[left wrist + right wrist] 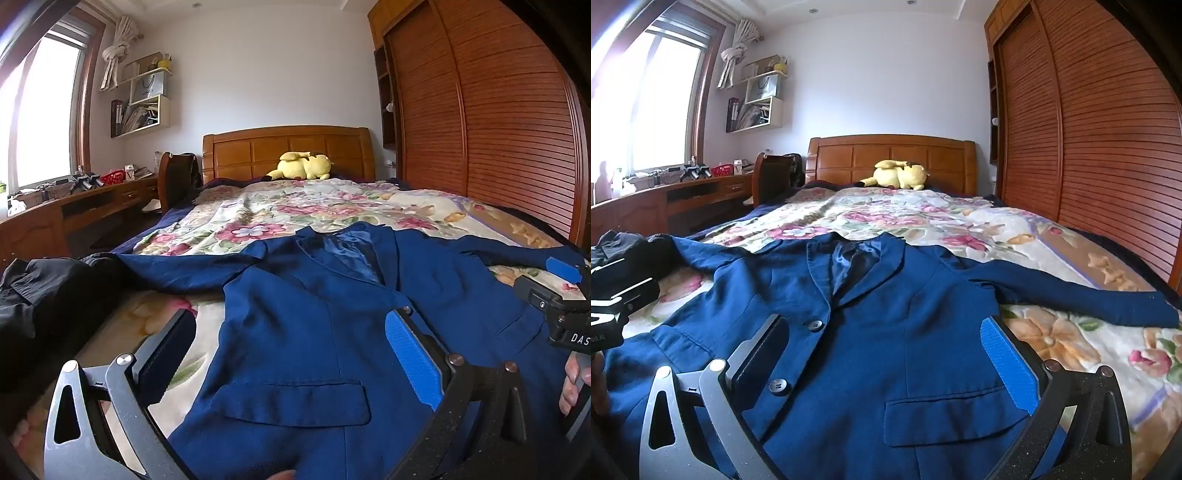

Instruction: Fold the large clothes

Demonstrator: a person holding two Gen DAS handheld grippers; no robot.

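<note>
A dark blue suit jacket (pixel 314 314) (pixel 886 314) lies face up on the flowered bedspread, collar toward the headboard, both sleeves spread out sideways. My left gripper (pixel 291 343) hovers open over the jacket's left half near a flap pocket (pixel 295 400), nothing between its fingers. My right gripper (pixel 886 347) stands open over the jacket's right half, above its buttons (pixel 815 325) and the other pocket (pixel 945 413). In the left wrist view the right gripper's body (pixel 565 295) shows at the right edge, held by a hand (pixel 570 384).
A black garment (pixel 40 299) lies bunched at the bed's left edge. A yellow plush toy (pixel 301 166) rests by the wooden headboard (pixel 288 147). A louvred wardrobe (pixel 498 129) runs along the right. A desk (pixel 74 206) and chair stand under the window at left.
</note>
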